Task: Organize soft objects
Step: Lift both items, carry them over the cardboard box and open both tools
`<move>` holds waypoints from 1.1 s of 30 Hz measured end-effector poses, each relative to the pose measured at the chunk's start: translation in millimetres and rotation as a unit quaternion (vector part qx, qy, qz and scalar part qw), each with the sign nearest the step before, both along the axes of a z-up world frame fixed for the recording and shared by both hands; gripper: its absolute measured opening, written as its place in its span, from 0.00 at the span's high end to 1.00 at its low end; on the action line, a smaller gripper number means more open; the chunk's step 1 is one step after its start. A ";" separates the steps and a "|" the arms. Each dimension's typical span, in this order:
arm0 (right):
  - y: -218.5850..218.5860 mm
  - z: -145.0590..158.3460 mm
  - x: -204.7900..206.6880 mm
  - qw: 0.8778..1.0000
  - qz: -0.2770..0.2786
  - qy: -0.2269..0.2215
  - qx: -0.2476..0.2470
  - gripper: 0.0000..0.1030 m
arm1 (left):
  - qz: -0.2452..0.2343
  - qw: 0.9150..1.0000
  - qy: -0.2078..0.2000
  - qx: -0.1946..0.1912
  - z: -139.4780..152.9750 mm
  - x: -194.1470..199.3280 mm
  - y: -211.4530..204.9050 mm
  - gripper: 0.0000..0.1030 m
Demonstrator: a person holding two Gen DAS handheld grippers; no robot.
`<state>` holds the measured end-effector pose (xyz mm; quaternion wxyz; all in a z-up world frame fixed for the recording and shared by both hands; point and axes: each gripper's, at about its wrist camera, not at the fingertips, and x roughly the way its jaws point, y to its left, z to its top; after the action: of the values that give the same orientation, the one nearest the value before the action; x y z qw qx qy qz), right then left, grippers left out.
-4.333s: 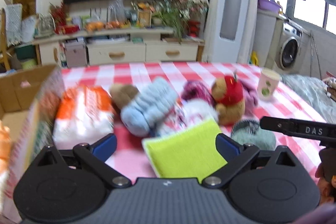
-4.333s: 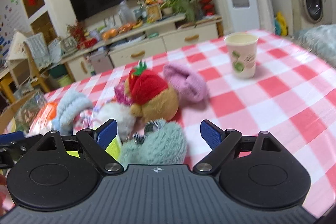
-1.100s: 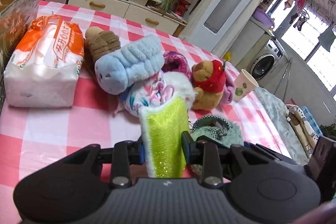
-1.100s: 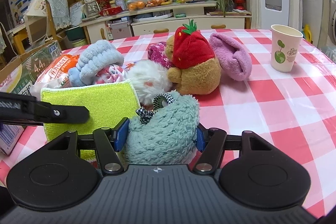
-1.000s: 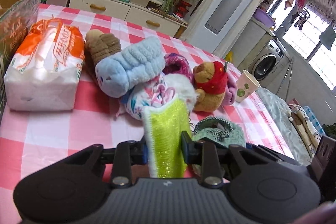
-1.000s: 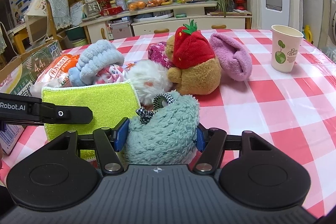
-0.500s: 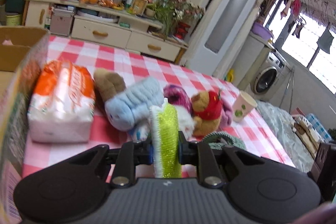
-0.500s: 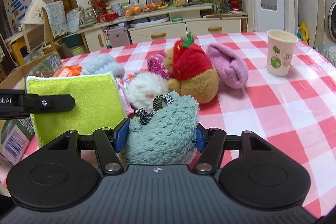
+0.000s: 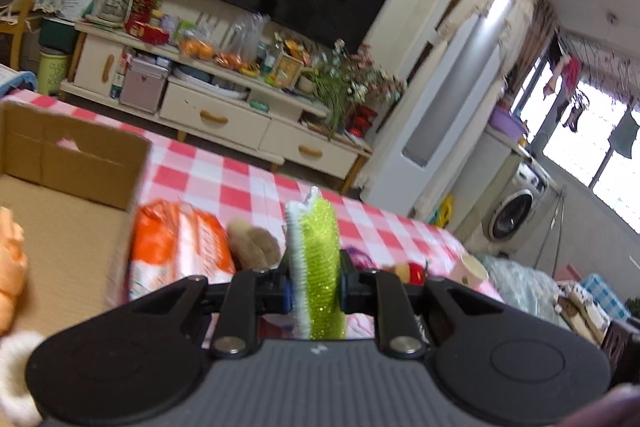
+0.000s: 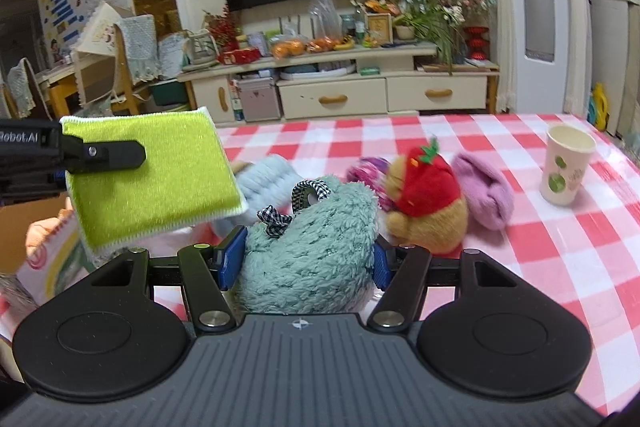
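With the left gripper (image 9: 313, 291) clamped tight on the lime sponge cloth (image 9: 316, 259) and the right gripper (image 10: 304, 259) squeezing the teal plush (image 10: 312, 247), both above the tabletop (image 10: 560, 247), carry each well over the cardboard box (image 9: 68, 195) before releasing.

both grippers rose, lifting green sponge (image 10: 152, 167) and teal plush (image 10: 312, 247) off table.

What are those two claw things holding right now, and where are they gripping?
The left gripper pinches a lime-green sponge cloth across its flat faces near one edge. The right gripper squeezes a fluffy teal plush by its sides.
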<state>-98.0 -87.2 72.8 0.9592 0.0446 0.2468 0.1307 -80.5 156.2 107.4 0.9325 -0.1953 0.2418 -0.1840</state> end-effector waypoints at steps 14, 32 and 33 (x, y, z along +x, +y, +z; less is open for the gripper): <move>76.1 39.2 6.8 0.996 0.082 -0.042 -0.001 0.26 | 0.100 0.994 -0.024 -0.028 18.7 -2.4 82.4 0.83; 184.0 47.0 26.8 0.978 0.201 -0.054 -0.007 0.25 | 0.208 0.978 0.026 -0.010 6.5 20.7 141.9 0.83; 187.1 45.2 27.1 0.977 0.203 -0.055 -0.014 0.24 | 0.209 0.977 0.030 -0.009 5.6 22.0 142.3 0.83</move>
<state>-70.9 99.9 118.0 0.9250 -0.0268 0.1997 0.3220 -58.5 298.6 113.0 0.9409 -0.2552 0.2221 0.0188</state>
